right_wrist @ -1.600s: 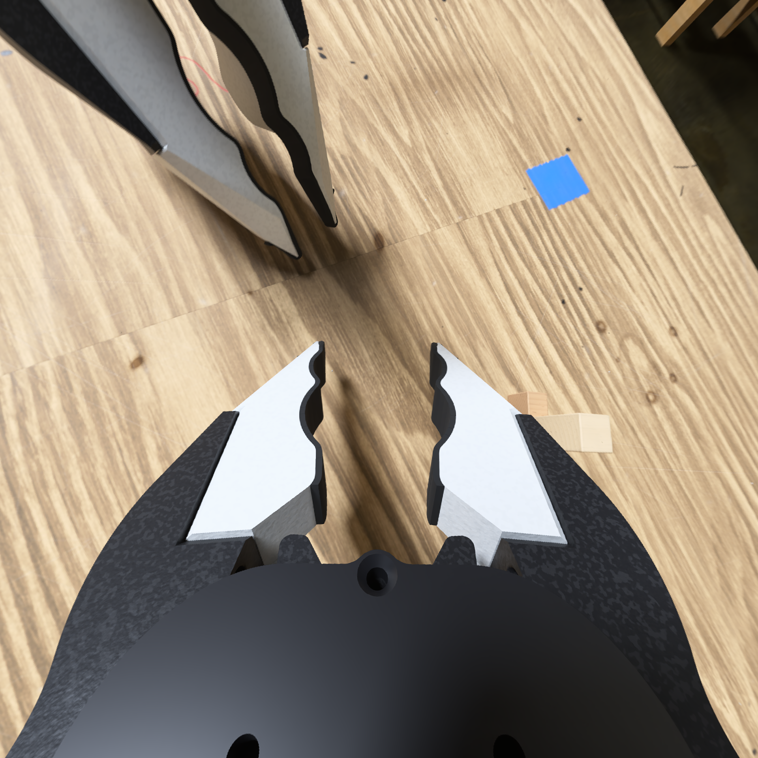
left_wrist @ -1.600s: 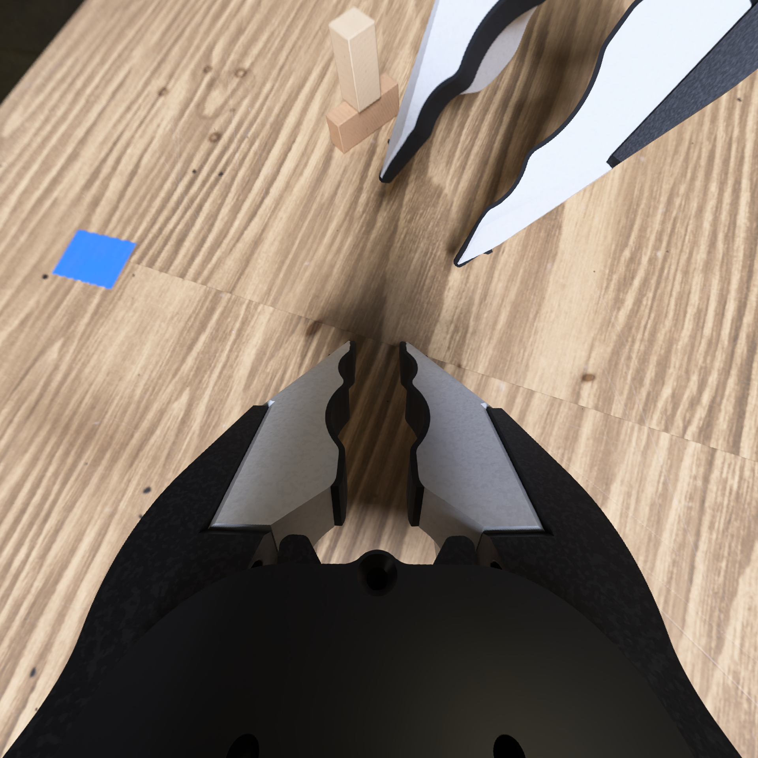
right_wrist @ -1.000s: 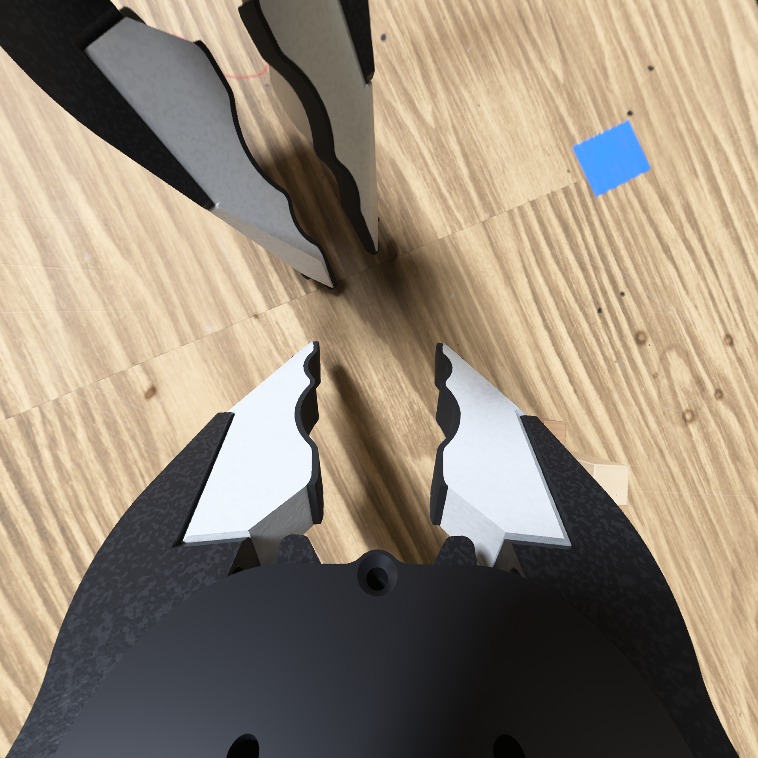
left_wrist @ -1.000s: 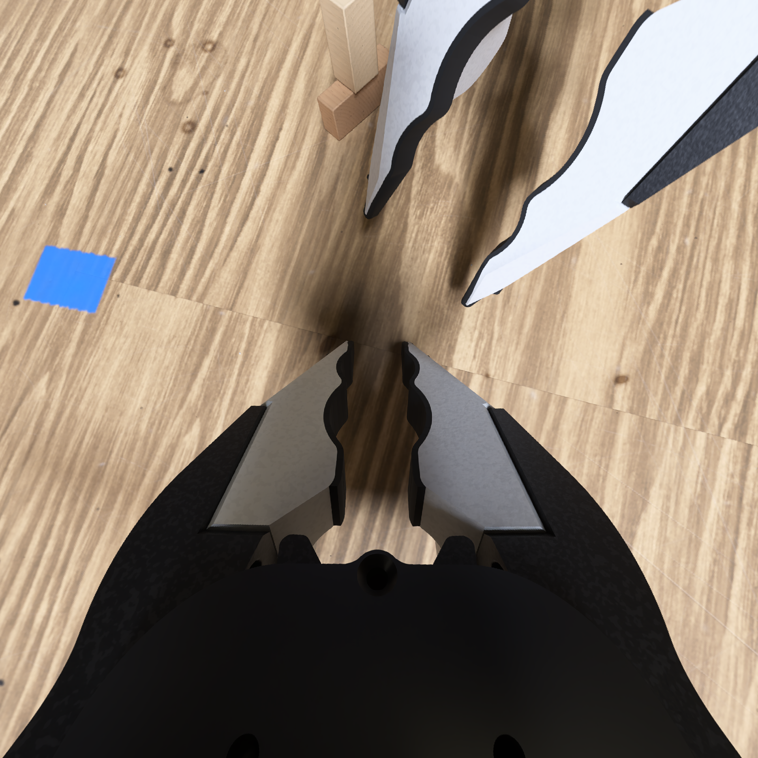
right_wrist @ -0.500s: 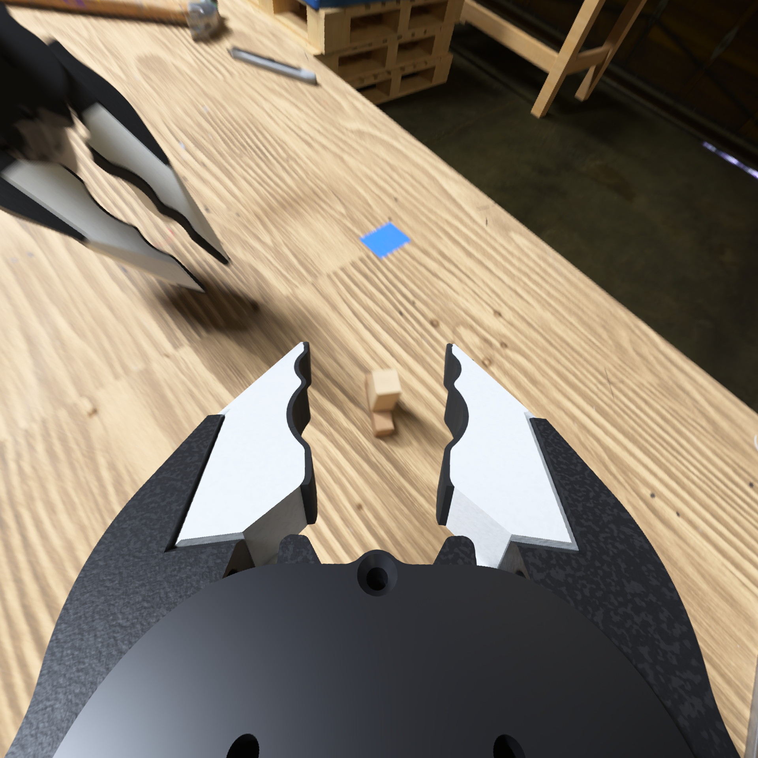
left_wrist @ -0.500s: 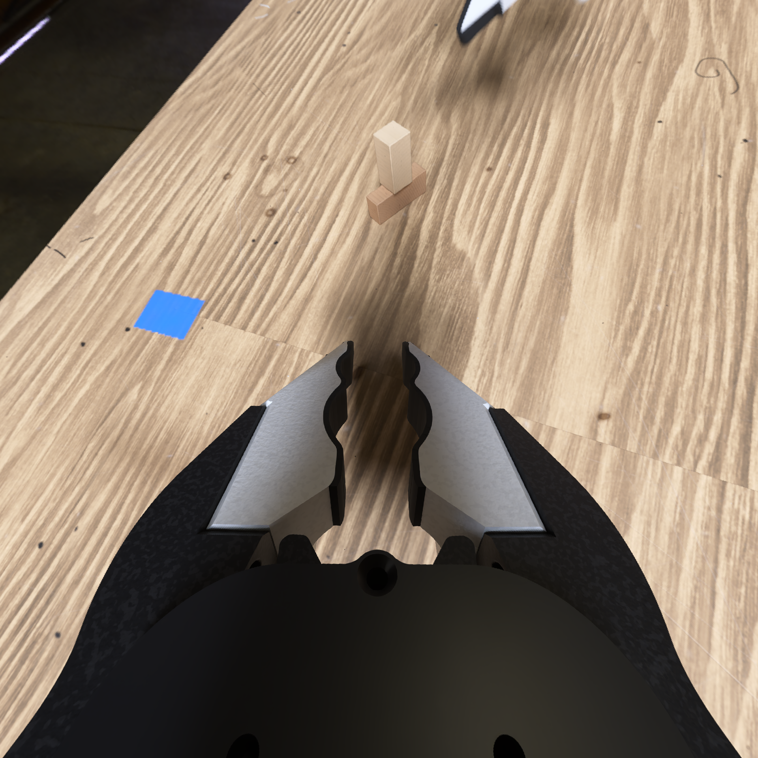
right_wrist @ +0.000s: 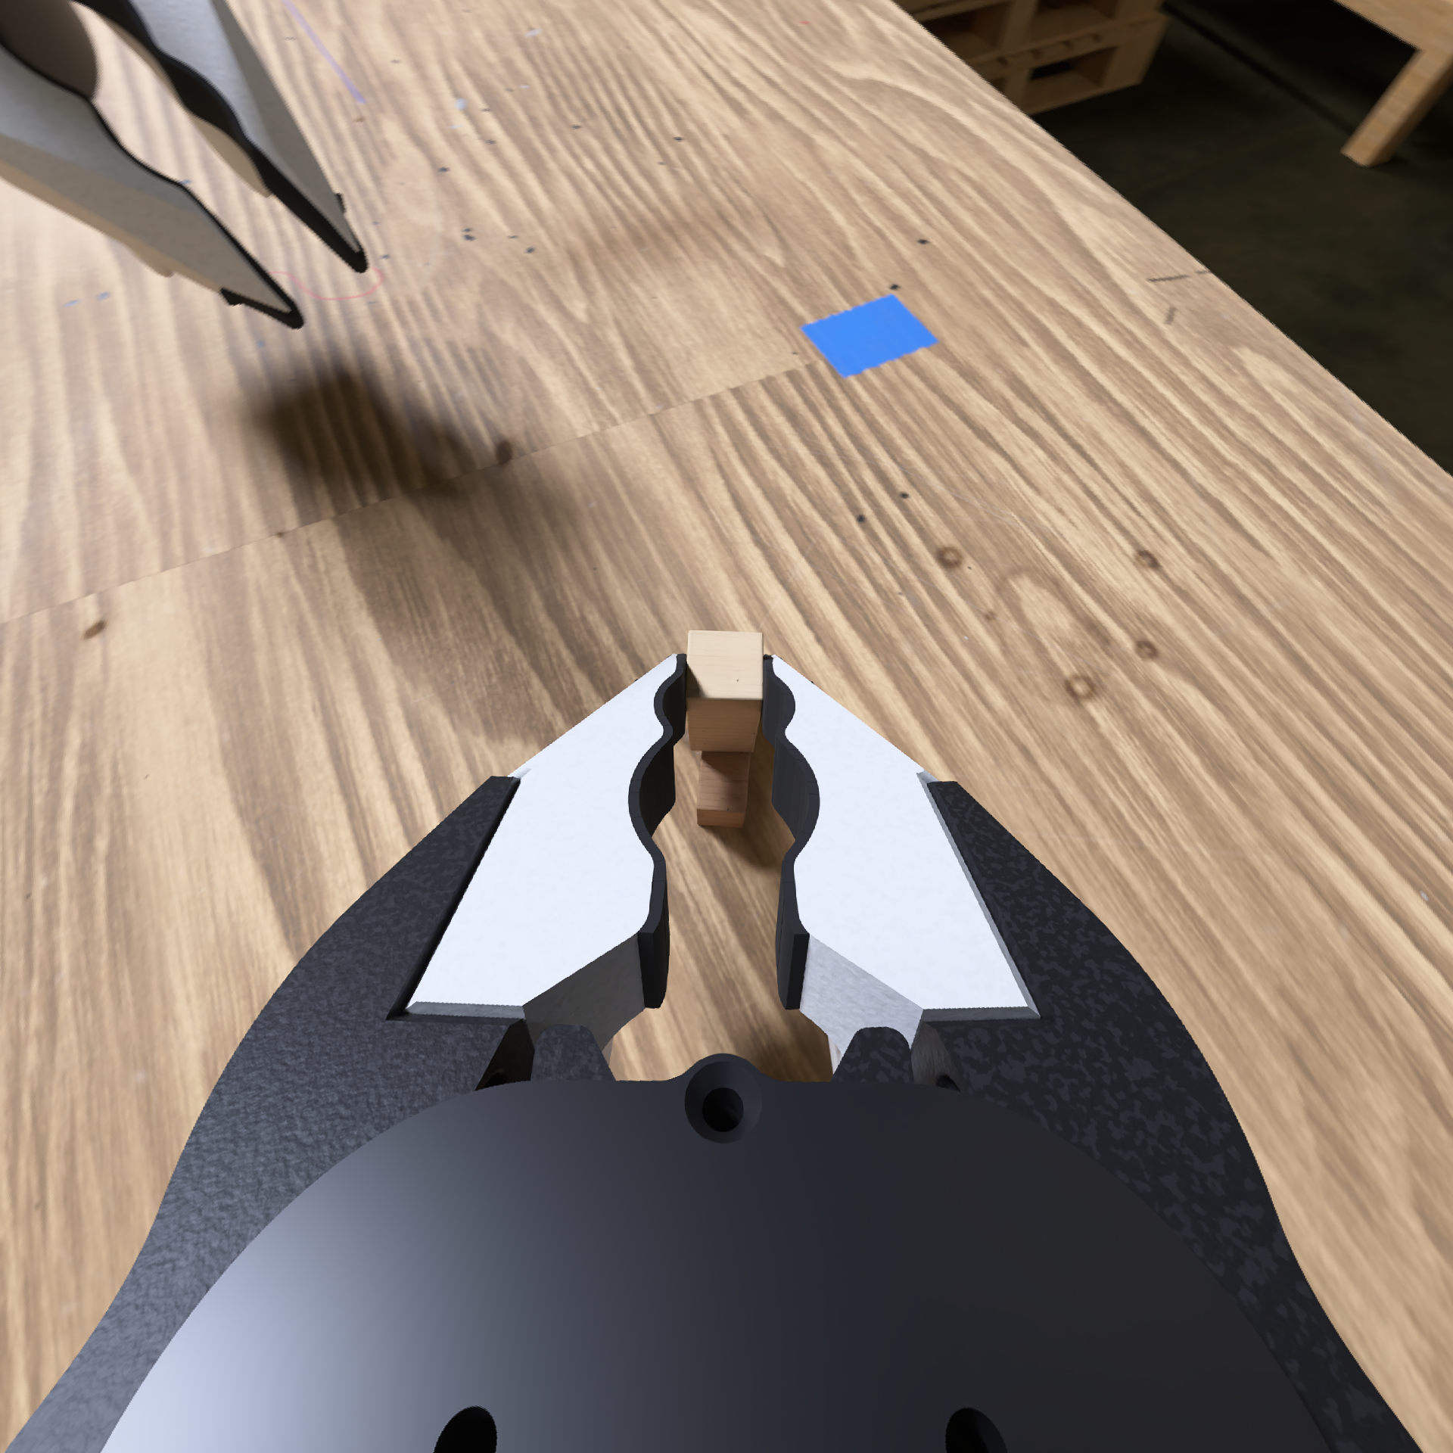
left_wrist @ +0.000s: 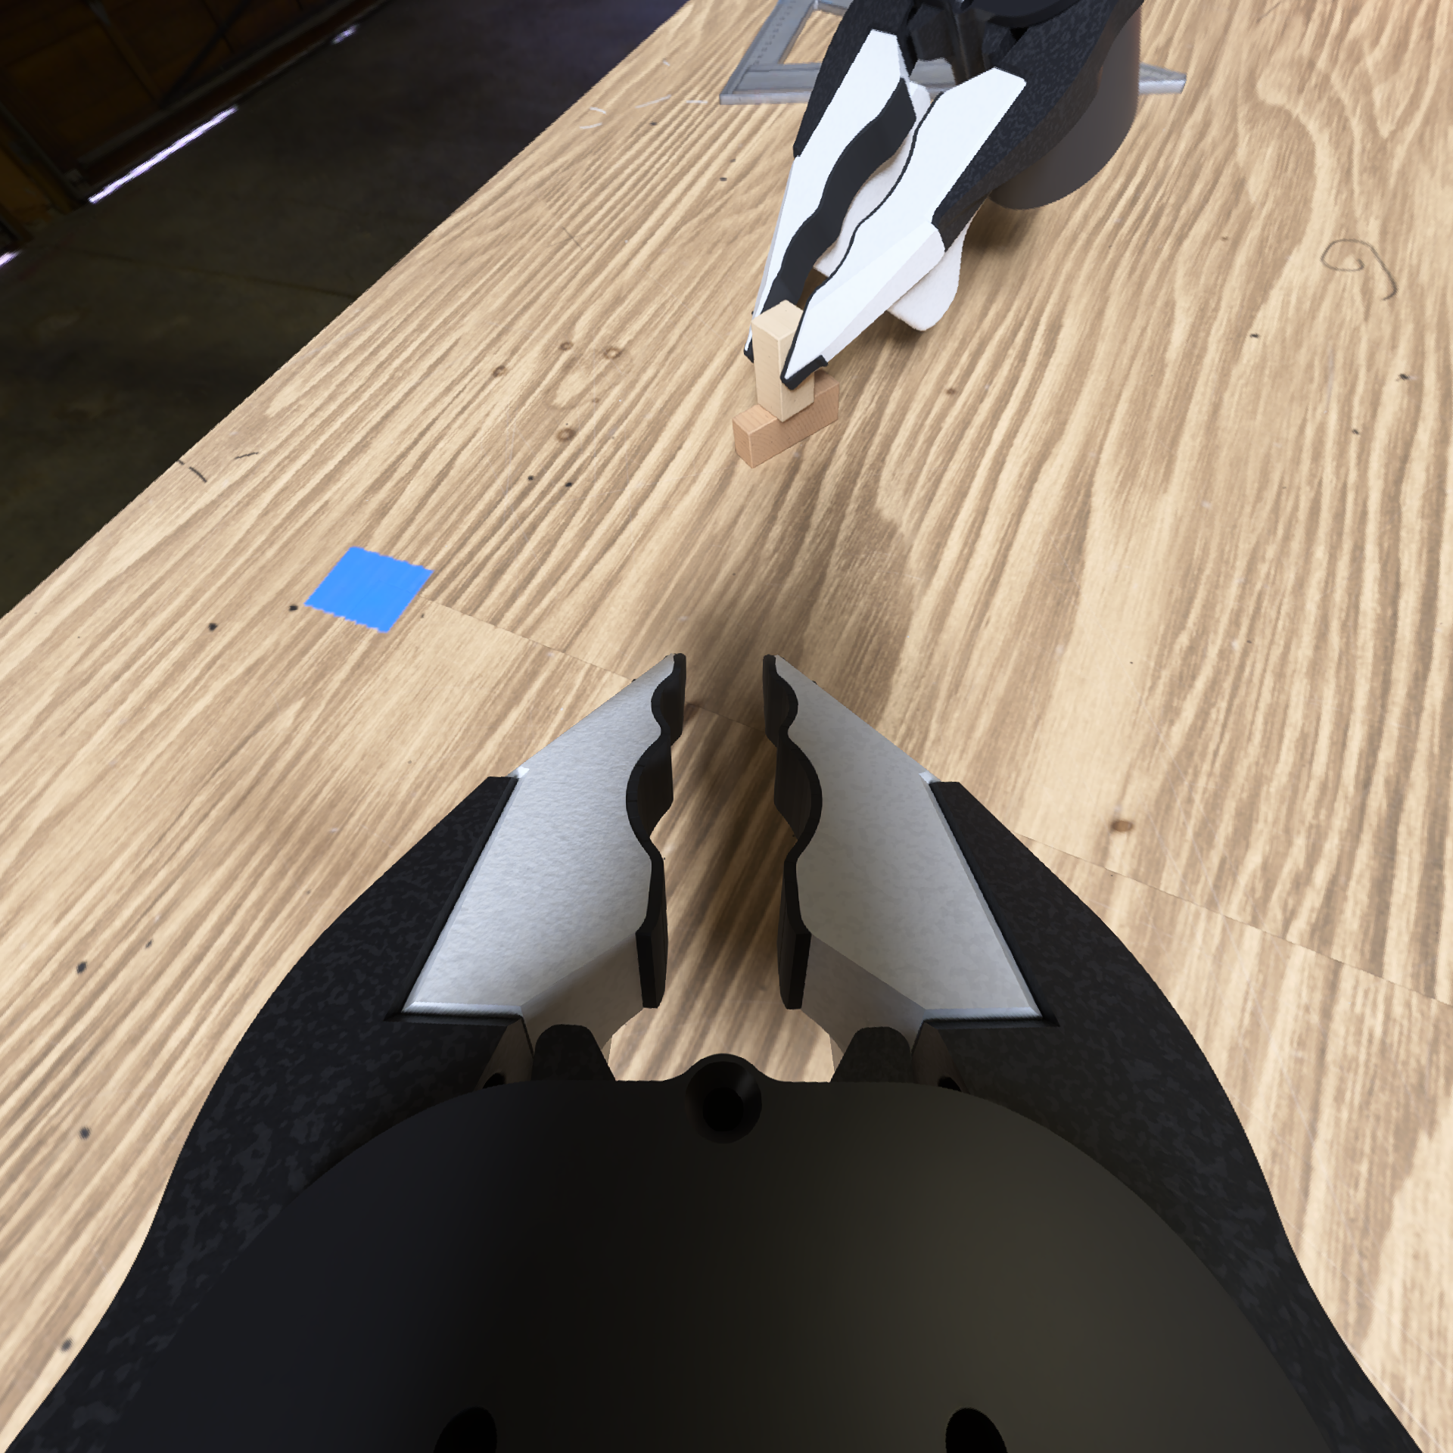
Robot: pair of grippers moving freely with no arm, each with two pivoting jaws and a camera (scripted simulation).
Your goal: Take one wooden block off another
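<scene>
Right claw (right_wrist: 724, 668) clamping smooth upright wooden block (right_wrist: 724, 692)

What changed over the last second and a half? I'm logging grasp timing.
The right tool swung over from beside the left tool and closed on the upright block, which stays on the lower block. Left tool unchanged, empty; blue square unmoved.

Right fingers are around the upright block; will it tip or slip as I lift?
The upright block looks rigid and flat-sided, so the right gripper probably holds it square. Standing narrow on the lower block, it seems tippy; a sideways drag might shift that block.
</scene>
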